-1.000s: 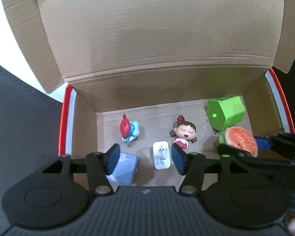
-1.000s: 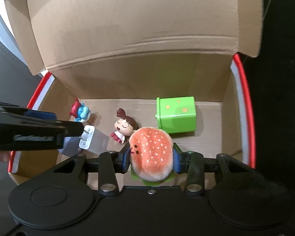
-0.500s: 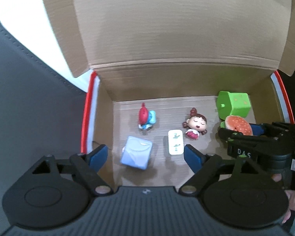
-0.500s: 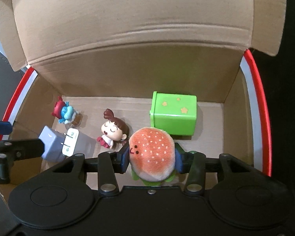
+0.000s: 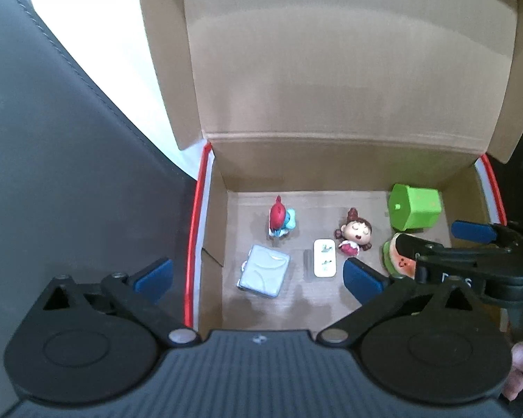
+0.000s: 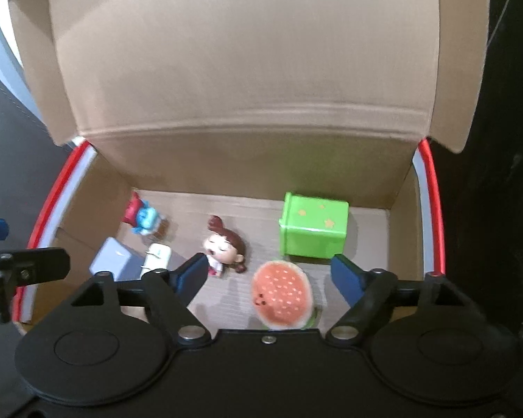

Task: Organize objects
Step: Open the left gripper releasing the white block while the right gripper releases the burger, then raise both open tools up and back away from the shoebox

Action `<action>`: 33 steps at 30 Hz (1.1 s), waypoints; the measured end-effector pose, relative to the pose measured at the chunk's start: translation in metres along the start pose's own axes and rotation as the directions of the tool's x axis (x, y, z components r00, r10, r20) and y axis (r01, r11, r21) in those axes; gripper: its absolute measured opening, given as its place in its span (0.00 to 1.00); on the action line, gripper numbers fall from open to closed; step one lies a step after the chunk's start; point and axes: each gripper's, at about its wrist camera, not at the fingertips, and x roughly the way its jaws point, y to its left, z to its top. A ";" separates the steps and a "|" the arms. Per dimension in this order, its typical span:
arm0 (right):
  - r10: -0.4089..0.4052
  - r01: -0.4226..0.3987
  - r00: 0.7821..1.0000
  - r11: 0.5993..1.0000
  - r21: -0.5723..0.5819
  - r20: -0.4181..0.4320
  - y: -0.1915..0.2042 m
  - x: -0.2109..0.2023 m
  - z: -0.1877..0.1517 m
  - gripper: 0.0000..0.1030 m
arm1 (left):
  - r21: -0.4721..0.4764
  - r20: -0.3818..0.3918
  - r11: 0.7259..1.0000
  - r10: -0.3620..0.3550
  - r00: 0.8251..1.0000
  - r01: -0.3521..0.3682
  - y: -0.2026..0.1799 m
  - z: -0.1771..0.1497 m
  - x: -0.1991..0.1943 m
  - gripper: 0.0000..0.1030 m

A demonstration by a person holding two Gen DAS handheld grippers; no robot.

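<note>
Both claws are seen opening: the left gripper (image 5: 258,275) with nothing between its pads; the right gripper (image 6: 266,273) apart from the burger toy (image 6: 281,294), which lies in the cardboard box (image 6: 247,69). Writing on the right gripper is seen in the left view, but it cannot be read.

in the box (image 6: 404,230), the burger toy (image 6: 281,295) lies before the cube (image 6: 313,230), seemingly just apart.
</note>
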 end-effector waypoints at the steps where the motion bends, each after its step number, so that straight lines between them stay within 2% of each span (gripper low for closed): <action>1: 0.003 -0.003 1.000 1.000 -0.001 0.008 0.001 -0.006 0.000 0.82 | 0.003 0.007 1.000 0.001 1.000 -0.001 0.001 0.000 -0.003 1.00; 3: 0.011 -0.011 1.000 1.000 0.000 0.023 0.002 -0.015 0.001 0.90 | 0.008 0.023 1.000 0.003 1.000 -0.003 0.001 0.001 -0.011 1.00; 8: 0.033 -0.033 0.999 0.999 0.003 0.039 0.003 -0.031 0.007 1.00 | 0.002 0.054 1.000 -0.004 0.999 0.004 0.006 0.000 -0.030 1.00; 13: 0.042 -0.041 0.997 0.999 -0.015 0.062 0.008 -0.053 0.008 1.00 | 0.011 0.074 1.000 -0.007 0.997 0.006 0.008 -0.002 -0.045 1.00; 16: 0.020 -0.018 0.997 1.000 -0.026 0.076 0.012 -0.070 0.013 1.00 | 0.003 0.089 1.000 -0.021 0.996 0.021 0.011 -0.002 -0.054 1.00; 33: 0.034 -0.030 0.984 0.999 -0.023 0.177 0.017 -0.146 0.016 1.00 | -0.025 0.202 0.997 -0.061 0.977 0.067 0.033 -0.013 -0.145 1.00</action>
